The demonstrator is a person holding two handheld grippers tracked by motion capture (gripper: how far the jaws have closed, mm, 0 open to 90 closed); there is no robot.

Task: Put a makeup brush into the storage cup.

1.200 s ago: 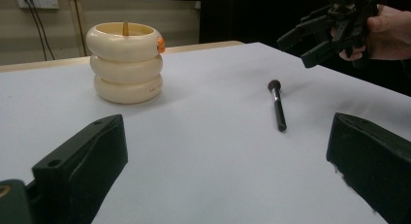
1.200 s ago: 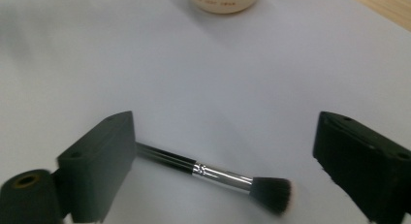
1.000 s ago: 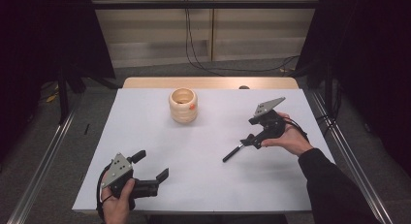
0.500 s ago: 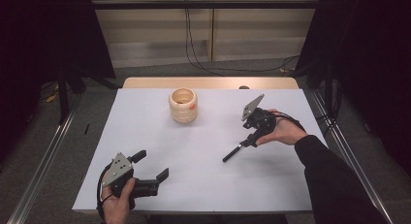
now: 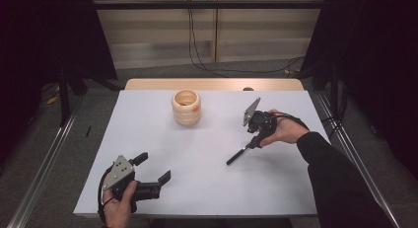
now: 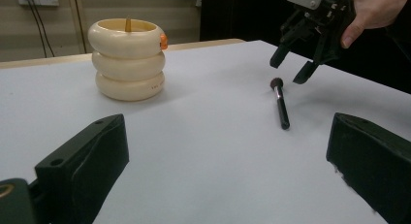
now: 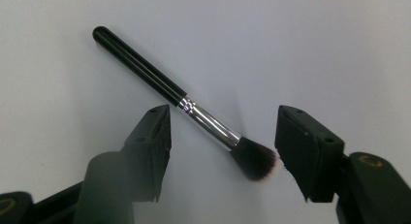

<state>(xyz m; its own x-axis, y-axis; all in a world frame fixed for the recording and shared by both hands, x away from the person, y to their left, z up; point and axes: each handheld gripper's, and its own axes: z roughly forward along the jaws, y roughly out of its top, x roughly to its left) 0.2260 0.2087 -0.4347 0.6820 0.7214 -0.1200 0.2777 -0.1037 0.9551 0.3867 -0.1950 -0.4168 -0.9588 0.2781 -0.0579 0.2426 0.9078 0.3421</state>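
Note:
A black makeup brush (image 5: 239,155) with a silver ferrule lies flat on the white table (image 5: 207,183), right of centre. My right gripper (image 5: 253,141) points down over its bristle end. In the right gripper view the brush (image 7: 145,71) runs between the jaws of the gripper (image 7: 223,136), the bristles near the right jaw, and neither pad touches it. These jaws have just been closing and still stand apart. My left gripper (image 5: 154,167) rests open near the front left edge, nothing between its fingers. From there I see the brush (image 6: 280,107) and the right gripper (image 6: 289,70) above it.
A cream ringed holder (image 5: 186,107) with an orange spot stands at the back centre of the table; a thin stick pokes up inside the holder (image 6: 128,59). Metal rails run along both sides of the table on the floor.
My right gripper has shifted slightly left and tilted over the brush's bristle end, and its jaws have narrowed. The left gripper and the brush have not moved.

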